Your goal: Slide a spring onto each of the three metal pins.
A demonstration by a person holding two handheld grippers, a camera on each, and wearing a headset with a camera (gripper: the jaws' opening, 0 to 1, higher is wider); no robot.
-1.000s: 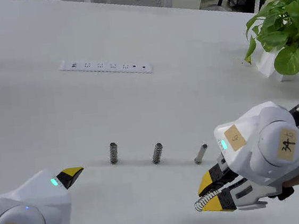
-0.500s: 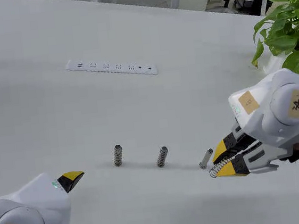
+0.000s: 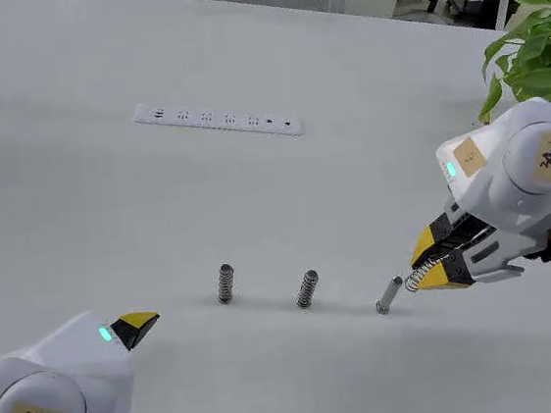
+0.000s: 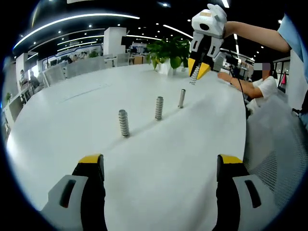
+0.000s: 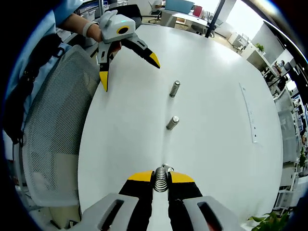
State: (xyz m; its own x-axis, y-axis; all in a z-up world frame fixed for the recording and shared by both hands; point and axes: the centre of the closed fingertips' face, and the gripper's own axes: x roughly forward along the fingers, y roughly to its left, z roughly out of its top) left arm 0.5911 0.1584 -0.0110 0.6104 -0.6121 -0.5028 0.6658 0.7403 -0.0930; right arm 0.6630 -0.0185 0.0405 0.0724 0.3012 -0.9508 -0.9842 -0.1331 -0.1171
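The right gripper point(image 3: 431, 264) pinches a spring point(image 3: 419, 275) between its yellow tips, and the coil juts out past them. The bare pin point(image 3: 388, 295) stands just ahead of the spring's free end; contact cannot be told. Two spring-covered pins point(image 3: 308, 289) stand farther along that line. The left gripper point(image 3: 184, 382) hangs wide apart and empty, well short of the pins.

Right gripper point(image 4: 197, 72) holds a spring point(image 4: 194, 77) near the 3rd, bare pin point(image 4: 182, 98).
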